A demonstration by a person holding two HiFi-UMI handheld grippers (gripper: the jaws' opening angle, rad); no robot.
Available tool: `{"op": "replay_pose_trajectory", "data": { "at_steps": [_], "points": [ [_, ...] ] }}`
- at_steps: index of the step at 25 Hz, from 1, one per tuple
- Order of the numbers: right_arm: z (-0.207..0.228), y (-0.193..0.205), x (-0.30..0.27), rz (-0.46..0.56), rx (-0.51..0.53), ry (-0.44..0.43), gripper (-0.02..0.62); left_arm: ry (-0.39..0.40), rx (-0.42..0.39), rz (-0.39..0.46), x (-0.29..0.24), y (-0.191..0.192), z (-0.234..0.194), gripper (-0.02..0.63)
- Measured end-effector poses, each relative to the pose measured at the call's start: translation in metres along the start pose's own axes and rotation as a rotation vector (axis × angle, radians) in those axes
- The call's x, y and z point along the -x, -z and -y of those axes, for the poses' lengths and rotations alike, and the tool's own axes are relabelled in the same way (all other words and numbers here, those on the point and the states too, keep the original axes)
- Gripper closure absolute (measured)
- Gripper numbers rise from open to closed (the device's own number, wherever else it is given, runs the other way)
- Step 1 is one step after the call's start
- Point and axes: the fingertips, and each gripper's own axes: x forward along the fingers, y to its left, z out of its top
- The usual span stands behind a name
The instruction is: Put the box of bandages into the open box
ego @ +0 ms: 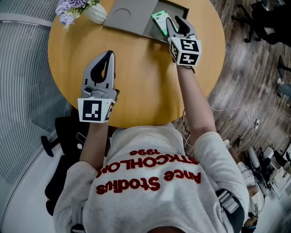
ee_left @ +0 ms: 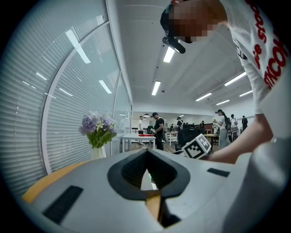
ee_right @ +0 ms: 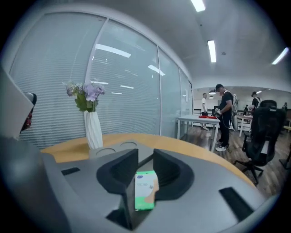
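White vase (ego: 97, 13) of purple flowers (ego: 70, 8) on round wooden table (ego: 136, 86), far-left edge.

An open-plan office: glass partitions (ee_right: 127, 82), desks (ee_right: 200, 121), swivel chairs (ee_right: 263, 134), strip lights (ee_left: 169, 53).

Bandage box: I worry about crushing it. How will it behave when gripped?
The bandage box looks like thin card, so probably light and dentable under a hard squeeze. Flat-sided and clamped in the right gripper, it likely won't roll or slip.

Vase (ego: 96, 12) stands left of open box (ego: 129, 13), bandage box (ego: 159, 20) at its right end.
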Motion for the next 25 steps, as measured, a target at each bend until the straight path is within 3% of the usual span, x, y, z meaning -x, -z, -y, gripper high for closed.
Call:
{"op": "replay_pose_trajectory", "data": {
  "at_steps": [2,5,15,25],
  "points": [
    [0.000,-0.020,0.012,0.058,-0.018,-0.008,0.543,-0.004,-0.005,0.011,-0.002,-0.006,-0.002,0.603],
    [-0.009,-0.049,0.038,0.136,-0.043,-0.037,0.571,-0.012,-0.011,0.030,0.004,-0.016,0.000,0.603],
    [-0.048,-0.109,0.137,0.260,-0.030,-0.142,0.577,-0.021,-0.085,0.081,0.039,-0.054,0.009,0.603],
    [-0.081,-0.120,0.207,0.310,0.048,-0.215,0.578,-0.029,-0.076,0.088,0.078,-0.069,0.024,0.603]
  ]
}}
